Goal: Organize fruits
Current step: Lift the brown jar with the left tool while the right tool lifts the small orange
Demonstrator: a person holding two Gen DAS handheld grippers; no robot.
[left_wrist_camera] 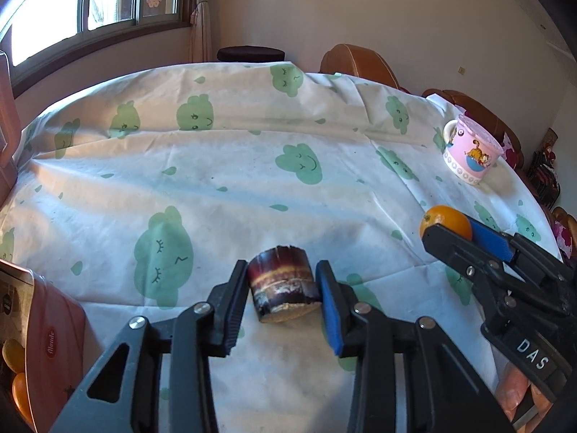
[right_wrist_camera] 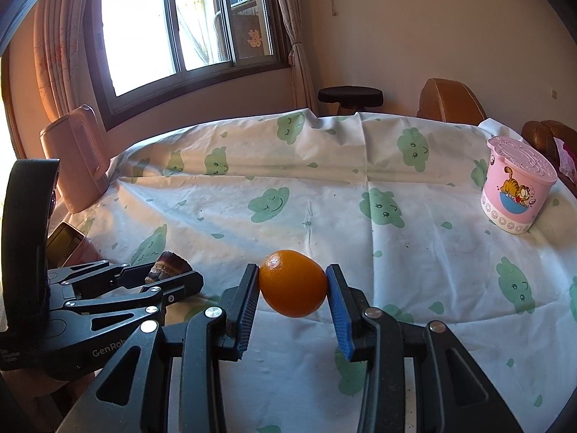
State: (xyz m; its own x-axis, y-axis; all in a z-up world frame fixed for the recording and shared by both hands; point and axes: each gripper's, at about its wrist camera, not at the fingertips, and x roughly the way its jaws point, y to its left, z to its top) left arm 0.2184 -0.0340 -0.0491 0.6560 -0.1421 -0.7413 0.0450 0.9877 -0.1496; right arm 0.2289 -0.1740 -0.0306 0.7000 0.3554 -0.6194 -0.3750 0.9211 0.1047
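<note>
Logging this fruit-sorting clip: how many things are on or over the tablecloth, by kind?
Oranges: 1, held in the right claw
Sugarcane pieces: 1, between the left claw's fingers
Pink lidded cups: 1
Total: 3

"DAS" — right gripper (left_wrist_camera: pixel 458 232); box (left_wrist_camera: pixel 54 346) — perhaps "Monde"

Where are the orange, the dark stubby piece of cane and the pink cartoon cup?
orange (right_wrist_camera: pixel 293 283): right wrist view, middle of its skin.
sugarcane piece (left_wrist_camera: pixel 283 283): left wrist view, banded side.
pink cup (right_wrist_camera: pixel 514 195): right wrist view, cartoon side.
</note>
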